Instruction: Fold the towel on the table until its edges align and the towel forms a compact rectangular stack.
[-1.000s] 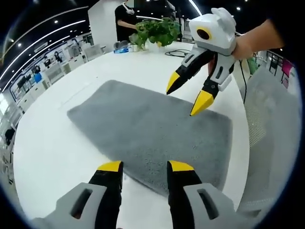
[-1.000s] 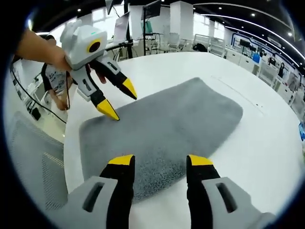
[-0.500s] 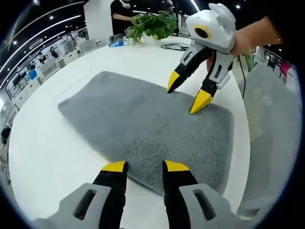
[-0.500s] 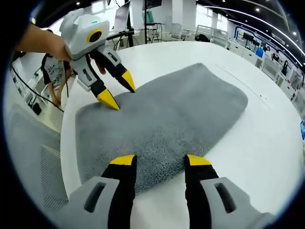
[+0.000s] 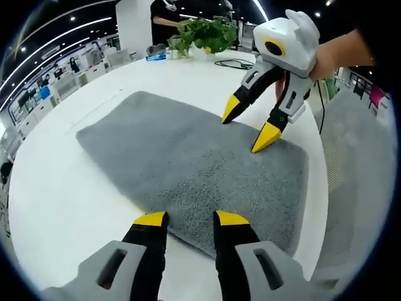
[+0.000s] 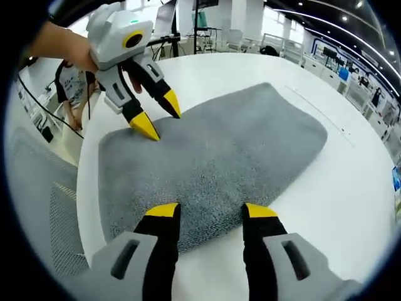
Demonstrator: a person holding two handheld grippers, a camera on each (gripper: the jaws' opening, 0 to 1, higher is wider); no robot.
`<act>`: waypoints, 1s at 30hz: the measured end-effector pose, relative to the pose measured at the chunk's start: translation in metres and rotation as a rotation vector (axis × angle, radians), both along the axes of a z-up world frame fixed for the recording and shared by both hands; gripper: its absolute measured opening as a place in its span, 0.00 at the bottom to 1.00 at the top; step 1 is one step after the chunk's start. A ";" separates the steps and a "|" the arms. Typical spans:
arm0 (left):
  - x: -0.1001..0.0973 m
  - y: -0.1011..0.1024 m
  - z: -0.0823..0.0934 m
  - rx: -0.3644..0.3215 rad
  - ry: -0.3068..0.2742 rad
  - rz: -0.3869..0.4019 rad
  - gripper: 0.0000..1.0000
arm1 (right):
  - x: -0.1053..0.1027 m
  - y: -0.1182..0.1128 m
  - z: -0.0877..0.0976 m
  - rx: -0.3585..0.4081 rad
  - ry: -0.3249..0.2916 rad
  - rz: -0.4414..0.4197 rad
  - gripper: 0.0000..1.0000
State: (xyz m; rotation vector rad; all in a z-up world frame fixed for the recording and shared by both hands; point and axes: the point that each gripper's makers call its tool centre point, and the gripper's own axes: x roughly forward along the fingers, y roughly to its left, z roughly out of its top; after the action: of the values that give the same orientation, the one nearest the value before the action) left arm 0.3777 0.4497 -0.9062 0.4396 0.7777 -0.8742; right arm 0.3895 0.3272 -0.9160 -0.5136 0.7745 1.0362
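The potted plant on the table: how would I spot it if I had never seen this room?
Start from the big round white table with the grey towel spread flat on it. Look past the towel to the table's far edge: the potted plant stands there, beside a black cable. It is the one leafy green thing on the table.

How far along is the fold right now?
Nothing is folded yet: the grey towel lies flat in one layer on the white table. Both tongs are open over its near short end, the left tongs at one corner, the right tongs at the other. Gripping, lifting and every fold remain.
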 end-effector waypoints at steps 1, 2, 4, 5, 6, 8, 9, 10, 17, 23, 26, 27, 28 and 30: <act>-0.001 -0.002 0.000 -0.001 0.000 0.000 0.30 | 0.000 -0.002 0.000 -0.001 -0.002 0.001 0.39; -0.001 -0.004 0.000 -0.001 -0.001 -0.001 0.30 | -0.001 -0.003 0.000 -0.002 -0.001 0.000 0.39; -0.002 -0.007 0.000 -0.003 -0.001 -0.001 0.30 | -0.001 -0.007 -0.001 -0.006 0.000 0.000 0.39; -0.002 -0.009 0.000 -0.006 0.000 0.000 0.30 | -0.002 -0.010 0.000 -0.008 0.000 0.000 0.39; -0.003 -0.011 0.000 -0.005 -0.001 -0.003 0.30 | -0.003 -0.011 0.000 -0.009 0.002 -0.001 0.39; -0.003 -0.015 0.000 -0.009 0.000 -0.003 0.30 | -0.003 -0.015 -0.001 -0.014 0.002 0.000 0.39; -0.003 -0.017 0.000 -0.011 0.000 -0.004 0.30 | -0.003 -0.017 -0.001 -0.016 0.001 0.000 0.39; -0.004 -0.020 0.000 -0.013 -0.001 -0.007 0.30 | -0.003 -0.020 -0.001 -0.019 0.003 -0.002 0.39; -0.004 -0.040 0.000 -0.020 -0.005 -0.021 0.30 | -0.008 -0.039 0.000 -0.018 0.000 -0.016 0.39; -0.006 -0.052 -0.001 -0.005 0.001 -0.024 0.30 | -0.015 -0.047 0.006 -0.020 0.004 -0.014 0.39; -0.007 -0.056 -0.001 0.009 0.010 -0.020 0.30 | -0.016 -0.050 0.007 -0.006 0.005 -0.008 0.39; -0.007 -0.056 -0.001 0.012 0.012 -0.015 0.30 | -0.017 -0.051 0.007 -0.002 0.004 -0.006 0.39; -0.008 -0.058 -0.002 0.013 0.013 -0.013 0.30 | -0.018 -0.052 0.008 -0.002 0.004 -0.003 0.39; -0.009 -0.061 -0.002 0.017 0.015 -0.008 0.30 | -0.017 -0.056 0.007 -0.003 0.005 0.005 0.39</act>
State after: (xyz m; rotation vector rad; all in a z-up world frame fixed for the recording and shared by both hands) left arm 0.3688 0.3882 -0.9080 0.4519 0.7983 -0.8798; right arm 0.3726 0.2717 -0.9086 -0.5158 0.7802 1.0410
